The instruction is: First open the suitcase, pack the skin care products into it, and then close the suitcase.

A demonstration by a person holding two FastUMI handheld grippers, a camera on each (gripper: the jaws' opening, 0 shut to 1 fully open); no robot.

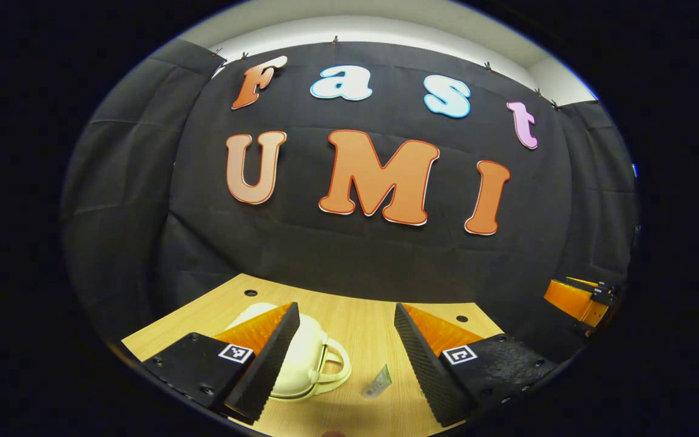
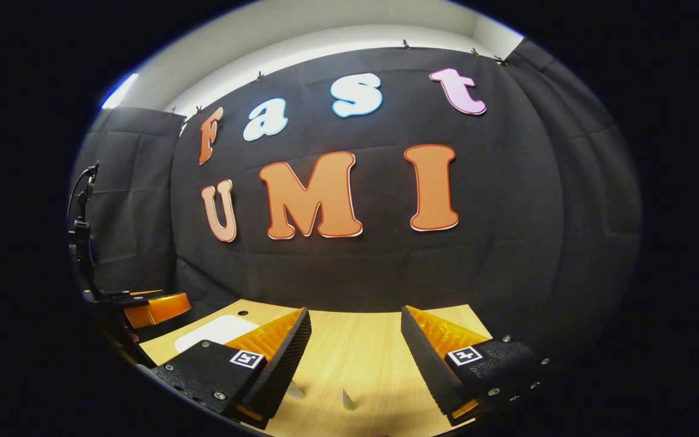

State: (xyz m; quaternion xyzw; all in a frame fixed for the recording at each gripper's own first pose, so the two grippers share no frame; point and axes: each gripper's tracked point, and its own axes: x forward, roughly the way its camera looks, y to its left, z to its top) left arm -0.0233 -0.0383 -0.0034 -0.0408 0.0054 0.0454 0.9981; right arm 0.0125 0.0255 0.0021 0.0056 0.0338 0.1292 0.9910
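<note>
Cream suitcase is seen closed on the tabletop — partly behind the left tongs, handle toward the gap. A skincare tube lies just beside it. Both left and right tongs are spread apart, empty — left judged nearer.

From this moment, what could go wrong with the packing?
1. The cream suitcase is shut, and the left tongs, open, partly cover it; a blind reach could push it instead of opening it.
2. The small tube lies loose near the handle; swinging the lid open could knock it away.
</note>
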